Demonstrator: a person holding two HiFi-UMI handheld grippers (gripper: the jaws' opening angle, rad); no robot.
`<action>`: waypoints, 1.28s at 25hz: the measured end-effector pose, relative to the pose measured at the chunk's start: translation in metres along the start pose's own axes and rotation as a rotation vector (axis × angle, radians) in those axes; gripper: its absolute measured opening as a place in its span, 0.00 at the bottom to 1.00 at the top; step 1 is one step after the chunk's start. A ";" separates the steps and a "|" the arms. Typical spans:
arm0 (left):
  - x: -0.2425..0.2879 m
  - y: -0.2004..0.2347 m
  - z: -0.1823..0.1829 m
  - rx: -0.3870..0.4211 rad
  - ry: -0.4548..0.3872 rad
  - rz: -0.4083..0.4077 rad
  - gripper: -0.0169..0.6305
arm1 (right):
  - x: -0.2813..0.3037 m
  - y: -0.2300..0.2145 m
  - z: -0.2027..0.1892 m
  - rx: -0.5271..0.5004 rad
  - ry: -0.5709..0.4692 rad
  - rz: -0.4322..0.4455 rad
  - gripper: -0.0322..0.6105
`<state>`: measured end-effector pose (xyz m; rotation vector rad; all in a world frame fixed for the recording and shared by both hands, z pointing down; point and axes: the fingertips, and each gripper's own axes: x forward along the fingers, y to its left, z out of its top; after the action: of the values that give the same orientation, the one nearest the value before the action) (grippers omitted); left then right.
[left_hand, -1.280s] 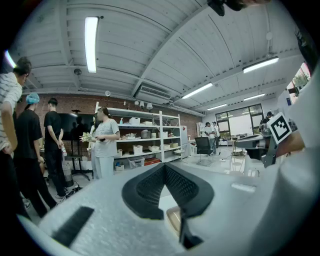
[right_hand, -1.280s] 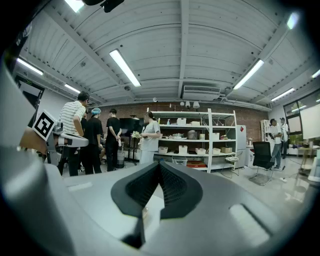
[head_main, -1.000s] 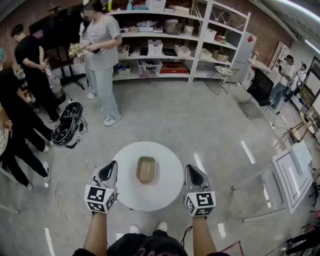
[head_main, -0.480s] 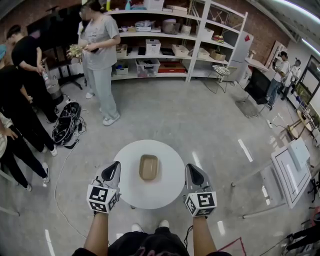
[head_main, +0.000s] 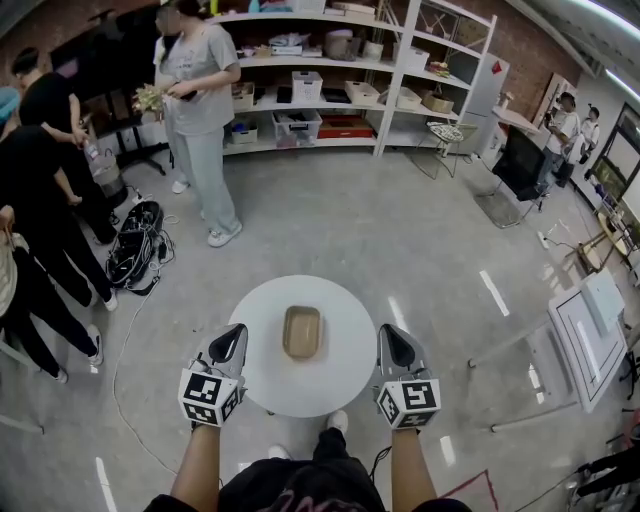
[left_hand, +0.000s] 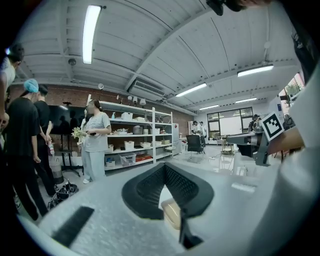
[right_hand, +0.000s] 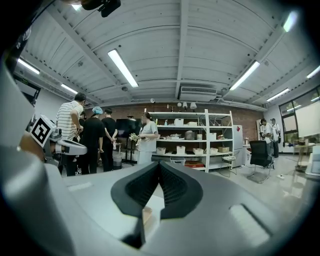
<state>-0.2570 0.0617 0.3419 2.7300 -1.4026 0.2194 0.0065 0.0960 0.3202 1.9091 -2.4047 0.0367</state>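
Tan rectangular dish (head_main: 302, 332) lies at the centre of the round white table (head_main: 340, 388), low in the head view's middle. The left gripper (head_main: 236, 333) and right gripper (head_main: 389, 332) hover at the rim on either side, jaws pinched together on nothing. It seems a poised start, and any grasp would need them opened and brought inward. People (head_main: 40, 190) stand well apart, upper left.

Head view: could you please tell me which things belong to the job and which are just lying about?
In hand: shallow tan rectangular tray; small round white table; left tongs and right tongs, both shut, either side of the tray.
Lying about: white metal shelving; black cable bundle on the floor; black office chair.
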 end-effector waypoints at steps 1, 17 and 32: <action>0.005 0.000 -0.001 0.000 0.005 0.003 0.02 | 0.003 -0.004 -0.002 -0.002 0.002 0.003 0.06; 0.133 -0.022 -0.020 -0.024 0.107 0.072 0.02 | 0.096 -0.114 -0.045 0.056 0.063 0.089 0.06; 0.210 -0.035 -0.033 -0.013 0.190 0.164 0.02 | 0.168 -0.163 -0.091 0.111 0.129 0.218 0.06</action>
<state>-0.1107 -0.0829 0.4073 2.5067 -1.5652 0.4636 0.1305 -0.0984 0.4183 1.6192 -2.5574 0.3005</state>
